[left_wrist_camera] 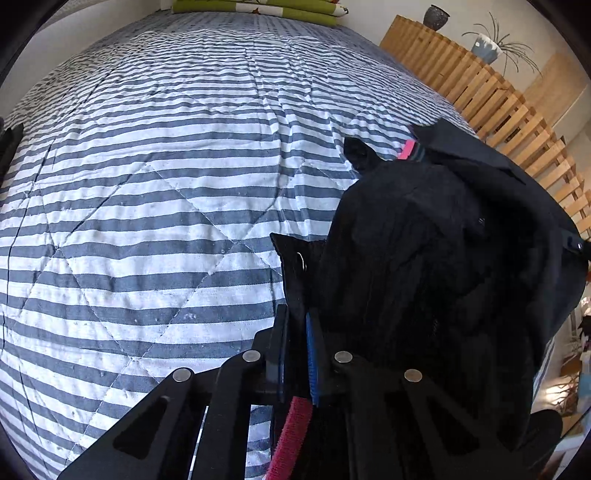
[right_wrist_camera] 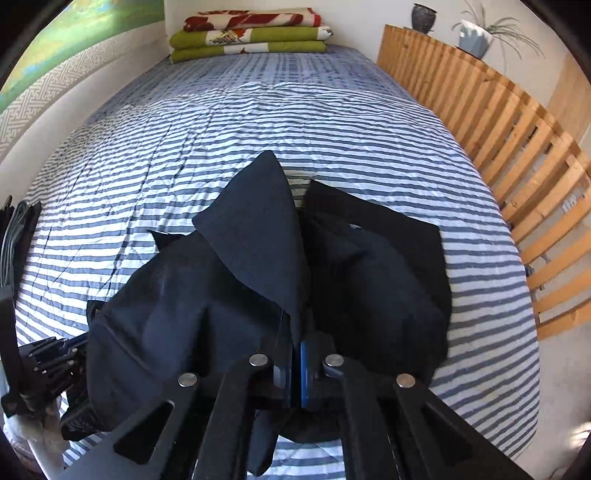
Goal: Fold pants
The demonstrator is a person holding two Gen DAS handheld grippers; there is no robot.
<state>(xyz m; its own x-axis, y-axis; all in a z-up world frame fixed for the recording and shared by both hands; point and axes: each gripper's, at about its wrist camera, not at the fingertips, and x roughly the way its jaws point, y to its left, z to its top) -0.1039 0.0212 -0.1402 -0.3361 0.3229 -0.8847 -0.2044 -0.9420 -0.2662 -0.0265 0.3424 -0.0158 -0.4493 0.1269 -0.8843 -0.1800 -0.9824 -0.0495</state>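
Nearest the lens in the left wrist view: left hand-held gripper (left_wrist_camera: 298, 325), jaws drawn together on a fold of the black pants (left_wrist_camera: 443, 258), cloth pinched between the blue pads. Red strap (left_wrist_camera: 291, 435) running down at 6 o'clock under the linkage. Pants bunched and draped from centre out to 3 o'clock, a pink tag (left_wrist_camera: 407, 149) showing at their upper edge near 1 o'clock. Striped quilt (left_wrist_camera: 166, 206) of the bed filling the rest, from 7 round to 12 o'clock. Folded green blankets (left_wrist_camera: 258, 9) at 12 o'clock at the bed's far end. Wooden slat frame (left_wrist_camera: 480, 92) along the bed's edge at 2 o'clock, with a dark pot (left_wrist_camera: 436, 16) and a potted plant (left_wrist_camera: 487, 46) behind it.

Nearest the lens in the right wrist view: right hand-held gripper (right_wrist_camera: 296, 354), jaws clamped on an edge of the same pants, fabric rising between the pads in a pointed flap towards 12 o'clock. Rest of the pants heaped on the quilt from 8 to 3 o'clock. Other gripper partly seen at 8 o'clock, against the heap's edge. Dark garments (right_wrist_camera: 18, 229) at 9 o'clock on the bed's edge.
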